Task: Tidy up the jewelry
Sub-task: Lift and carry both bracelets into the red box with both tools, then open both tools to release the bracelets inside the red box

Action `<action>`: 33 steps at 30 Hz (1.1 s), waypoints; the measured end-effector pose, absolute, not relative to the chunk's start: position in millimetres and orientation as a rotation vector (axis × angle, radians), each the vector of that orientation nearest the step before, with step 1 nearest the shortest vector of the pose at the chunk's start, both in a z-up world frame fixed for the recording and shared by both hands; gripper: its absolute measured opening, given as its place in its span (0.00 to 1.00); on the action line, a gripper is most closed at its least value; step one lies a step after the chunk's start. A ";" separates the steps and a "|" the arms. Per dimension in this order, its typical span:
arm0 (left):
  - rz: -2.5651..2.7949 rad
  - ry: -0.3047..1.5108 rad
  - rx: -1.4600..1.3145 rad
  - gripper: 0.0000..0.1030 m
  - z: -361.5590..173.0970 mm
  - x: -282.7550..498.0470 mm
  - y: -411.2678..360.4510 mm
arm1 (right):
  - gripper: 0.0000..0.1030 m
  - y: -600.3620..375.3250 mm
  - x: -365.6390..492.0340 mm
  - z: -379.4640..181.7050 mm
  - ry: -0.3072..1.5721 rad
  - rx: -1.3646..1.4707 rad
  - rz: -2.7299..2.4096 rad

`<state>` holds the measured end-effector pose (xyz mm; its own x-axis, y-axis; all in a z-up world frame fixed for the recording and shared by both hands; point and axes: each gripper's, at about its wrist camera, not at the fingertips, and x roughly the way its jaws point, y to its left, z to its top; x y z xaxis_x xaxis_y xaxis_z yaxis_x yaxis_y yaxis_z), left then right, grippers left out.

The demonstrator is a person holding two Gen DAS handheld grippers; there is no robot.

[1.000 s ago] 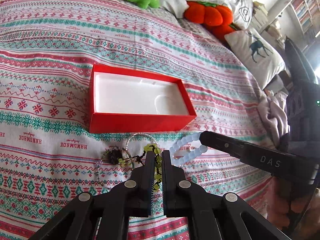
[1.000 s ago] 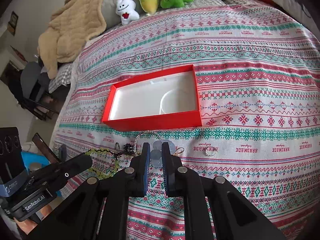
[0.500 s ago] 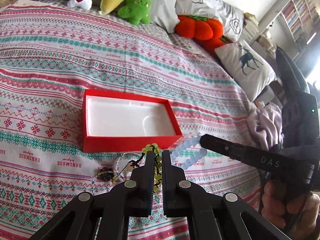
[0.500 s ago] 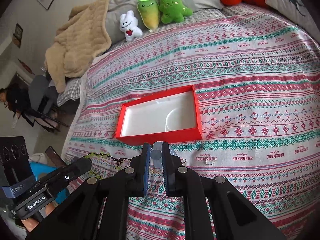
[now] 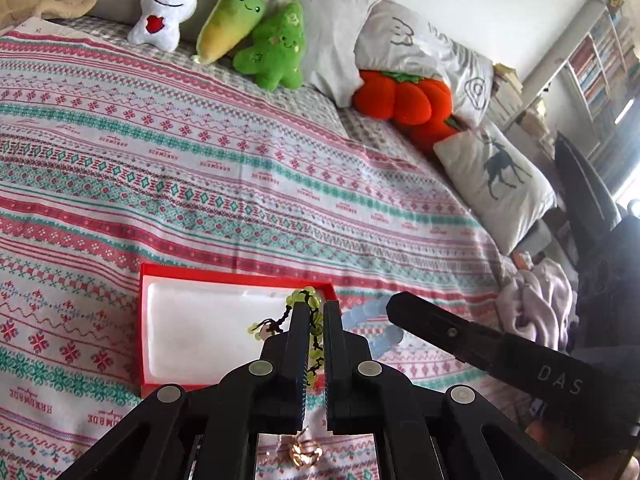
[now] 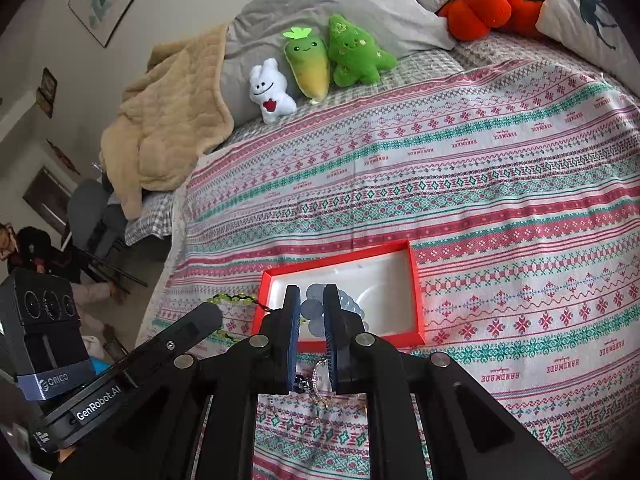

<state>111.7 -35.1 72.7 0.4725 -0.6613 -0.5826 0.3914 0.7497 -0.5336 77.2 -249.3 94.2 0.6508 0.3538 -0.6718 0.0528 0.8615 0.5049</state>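
My left gripper point(image 5: 316, 310) is shut on a green bead bracelet point(image 5: 315, 326) with a dark cord, held in the air over the near right corner of the red box point(image 5: 145, 320). The box has a white lining and nothing lying in it. My right gripper point(image 6: 311, 294) is shut on a pale blue bead bracelet point(image 6: 313, 309), which hangs over the box point(image 6: 416, 292) too. In the left wrist view the right gripper point(image 5: 394, 305) comes in from the right with the blue beads point(image 5: 370, 318) at its tip. The left gripper point(image 6: 210, 314) shows at the lower left of the right wrist view.
A gold ring point(image 5: 306, 454) and a thin chain point(image 6: 317, 380) lie on the patterned blanket point(image 5: 240, 184) under the grippers. Plush toys point(image 5: 256, 36), an orange pumpkin cushion point(image 5: 404, 96), pillows and a beige throw point(image 6: 168, 120) line the bed's far end. A person point(image 6: 24, 248) sits off to the left.
Both grippers rose with their bracelets lifted clear of the blanket and moved forward over the near edge of the red box. Both views tilted up toward the bed's far end.
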 end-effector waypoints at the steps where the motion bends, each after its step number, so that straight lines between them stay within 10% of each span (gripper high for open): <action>1: -0.659 0.864 -0.356 0.01 69.0 116.7 -36.8 | 0.12 -247.7 81.7 93.5 0.848 0.527 0.184; 27: -0.427 1.057 -0.164 0.02 -4.9 149.3 -47.2 | 0.12 -257.6 119.0 22.2 0.999 0.421 0.037; 33: -0.435 1.020 -0.085 0.39 12.3 134.8 -54.1 | 0.16 -263.8 108.3 35.8 0.990 0.419 0.046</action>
<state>134.8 -54.1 12.3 0.4460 -0.3899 -0.8056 0.3118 0.9114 -0.2685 108.3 -263.8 35.8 0.5541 0.2255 -0.8013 0.1507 0.9195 0.3630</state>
